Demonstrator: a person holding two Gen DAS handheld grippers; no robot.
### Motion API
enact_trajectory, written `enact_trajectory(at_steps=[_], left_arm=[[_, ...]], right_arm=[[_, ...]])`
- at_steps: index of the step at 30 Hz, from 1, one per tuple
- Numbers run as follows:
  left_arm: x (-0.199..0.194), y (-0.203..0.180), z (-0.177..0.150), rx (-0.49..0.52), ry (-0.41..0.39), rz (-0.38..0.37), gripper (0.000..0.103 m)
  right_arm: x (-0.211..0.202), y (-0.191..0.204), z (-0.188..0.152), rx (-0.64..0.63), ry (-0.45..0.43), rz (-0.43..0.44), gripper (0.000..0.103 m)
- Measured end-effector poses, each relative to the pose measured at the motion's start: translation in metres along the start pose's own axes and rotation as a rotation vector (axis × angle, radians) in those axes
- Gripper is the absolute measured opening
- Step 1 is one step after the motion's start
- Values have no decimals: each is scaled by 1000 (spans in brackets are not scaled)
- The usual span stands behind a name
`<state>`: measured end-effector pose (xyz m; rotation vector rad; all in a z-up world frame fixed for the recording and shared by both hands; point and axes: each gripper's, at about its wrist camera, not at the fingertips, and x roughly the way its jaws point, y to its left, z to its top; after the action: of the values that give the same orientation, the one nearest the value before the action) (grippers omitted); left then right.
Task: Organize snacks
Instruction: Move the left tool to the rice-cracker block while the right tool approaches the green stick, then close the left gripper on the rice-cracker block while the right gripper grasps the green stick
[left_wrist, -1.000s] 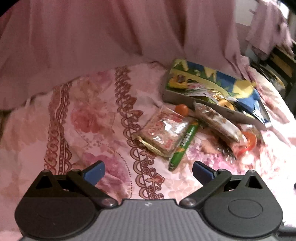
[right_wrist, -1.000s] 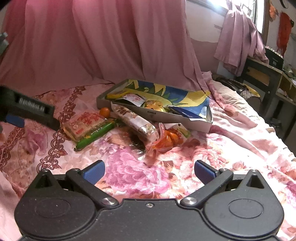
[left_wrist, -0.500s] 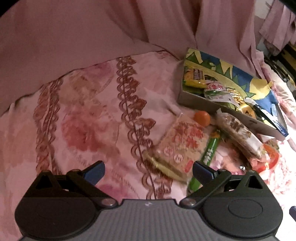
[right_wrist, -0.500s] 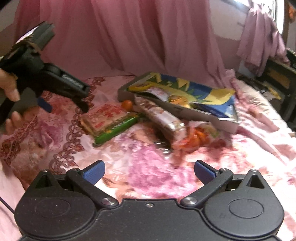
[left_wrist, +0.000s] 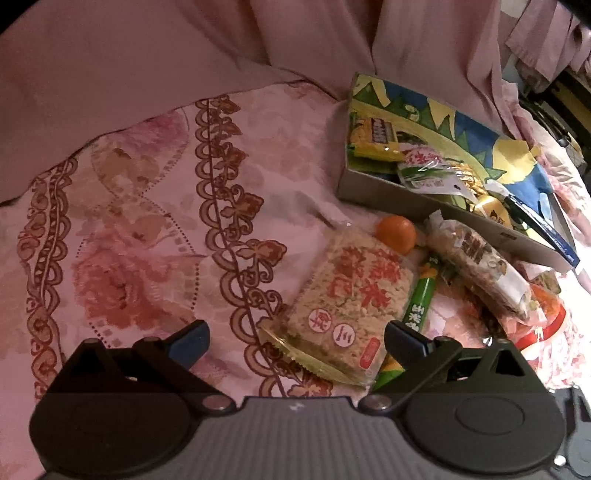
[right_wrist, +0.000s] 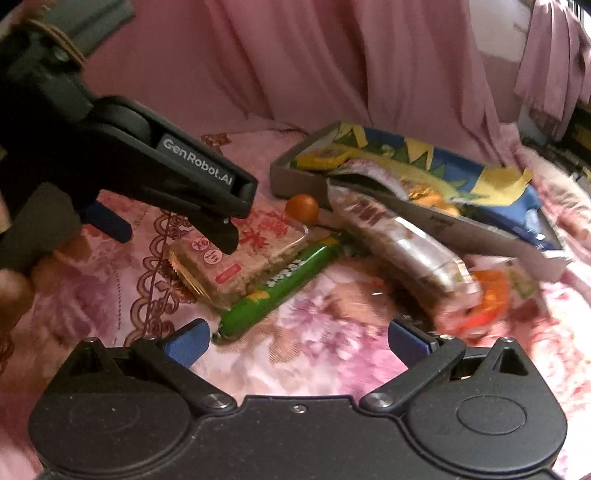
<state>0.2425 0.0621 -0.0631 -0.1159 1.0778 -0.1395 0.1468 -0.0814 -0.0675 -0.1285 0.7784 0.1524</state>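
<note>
Advanced since the earlier frames, left gripper (left_wrist: 295, 341) hangs spread over the rice-cake packet (left_wrist: 349, 304) on floral bedspread (left_wrist: 147, 221); snack box (left_wrist: 424, 192) behind; right gripper (right_wrist: 297, 341) spread, empty; green stick (right_wrist: 277, 286) and orange ball (left_wrist: 397, 234) adjoin the packet.

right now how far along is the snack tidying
Early. A few packets already lie in the box. Both tools are open and empty; the left tool hovers over the rice cake pack. Still on the bedspread: that pack, the green stick, the small orange and two more packets.
</note>
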Motion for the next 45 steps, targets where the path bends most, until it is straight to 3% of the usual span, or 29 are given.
enact_trajectory(at_steps=[4, 8, 15, 19, 24, 29, 35, 41, 45], left_arm=[[5, 3, 1, -1, 11, -9, 103], [7, 5, 2, 0, 16, -9, 103], [5, -1, 0, 36, 24, -10, 103], [6, -11, -4, 103, 31, -6, 103], [10, -32, -12, 272, 20, 39, 103], [17, -49, -16, 416, -10, 109, 103], [26, -53, -13, 445, -20, 112, 103], [30, -46, -7, 393, -12, 78, 101], [27, -43, -6, 364, -26, 49, 88]], right_arm=[[22, 11, 5, 55, 25, 3, 102], [31, 17, 3, 40, 45, -113, 102], [20, -13, -14, 57, 24, -179, 102], [10, -25, -20, 27, 5, -231, 102], [5, -24, -24, -13, -40, -208, 100], [7, -4, -30, -163, -88, -196, 88], [16, 1, -23, -198, -119, -189, 76], [25, -7, -16, -150, -108, -133, 41], [24, -4, -16, -163, -100, -104, 20]])
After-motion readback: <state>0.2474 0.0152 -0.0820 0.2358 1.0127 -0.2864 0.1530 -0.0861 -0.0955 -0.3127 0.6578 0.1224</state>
